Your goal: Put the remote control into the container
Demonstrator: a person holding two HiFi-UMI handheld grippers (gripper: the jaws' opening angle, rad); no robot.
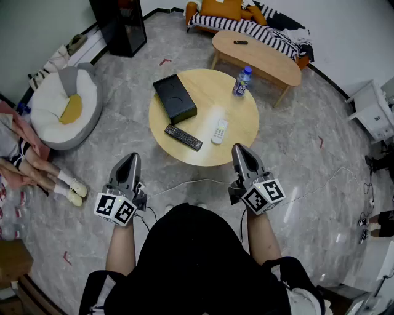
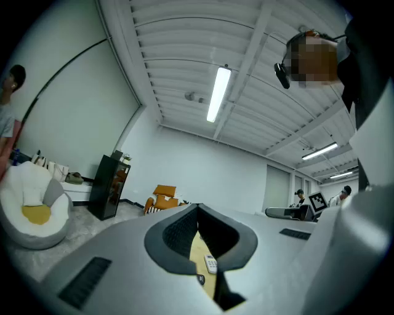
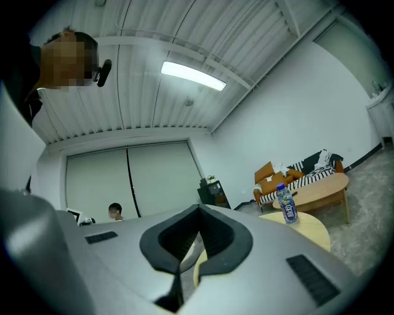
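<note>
On the round wooden table (image 1: 237, 126) lie a black remote control (image 1: 183, 137) and a white remote control (image 1: 219, 131). Just behind the black one stands a black box-shaped container (image 1: 175, 98). Both grippers are held level in front of the table's near edge, apart from everything. The left gripper (image 1: 130, 159) is shut and empty, and so is the right gripper (image 1: 239, 150). Past the left gripper (image 2: 198, 208) in its own view I see the white remote (image 2: 210, 264). The right gripper (image 3: 198, 209) shows a strip of the table (image 3: 308, 229) in its own view.
A water bottle (image 1: 242, 81) stands at the table's far right. Behind it are an oval table (image 1: 265, 58) and a striped sofa (image 1: 246, 18). A white beanbag (image 1: 64, 104) and a seated person's legs (image 1: 43, 169) are at the left. A cable (image 1: 184, 183) crosses the floor.
</note>
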